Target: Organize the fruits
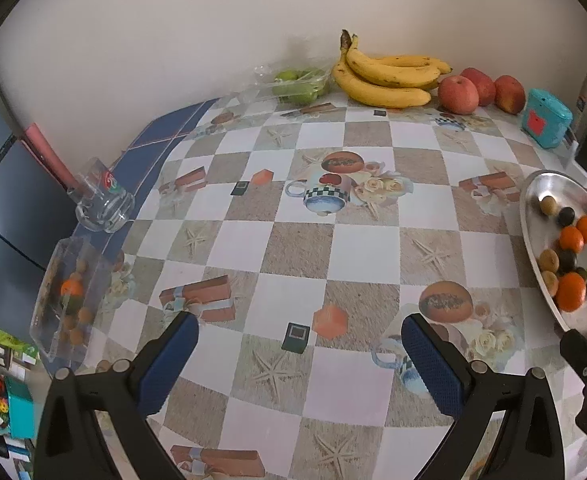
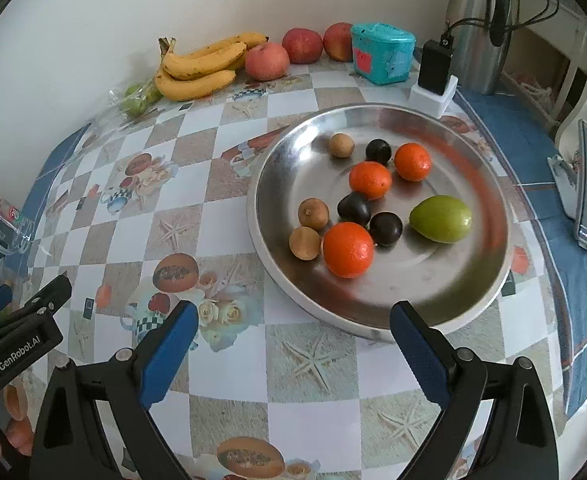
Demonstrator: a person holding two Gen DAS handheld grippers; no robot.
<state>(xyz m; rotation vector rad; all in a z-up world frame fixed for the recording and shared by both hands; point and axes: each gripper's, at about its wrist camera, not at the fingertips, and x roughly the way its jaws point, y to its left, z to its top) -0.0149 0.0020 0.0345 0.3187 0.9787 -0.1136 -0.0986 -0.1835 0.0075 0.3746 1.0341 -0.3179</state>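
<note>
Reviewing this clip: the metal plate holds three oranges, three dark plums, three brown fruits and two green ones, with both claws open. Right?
Not quite: the right wrist view shows one green fruit on the metal plate, not two. The rest stands, with the left claw and right claw open.

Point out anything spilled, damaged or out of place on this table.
Nothing spilled or damaged. The fruit sits loose and mixed in the metal plate; only the banana bunch shows brown speckling, which looks like ripeness.
</note>
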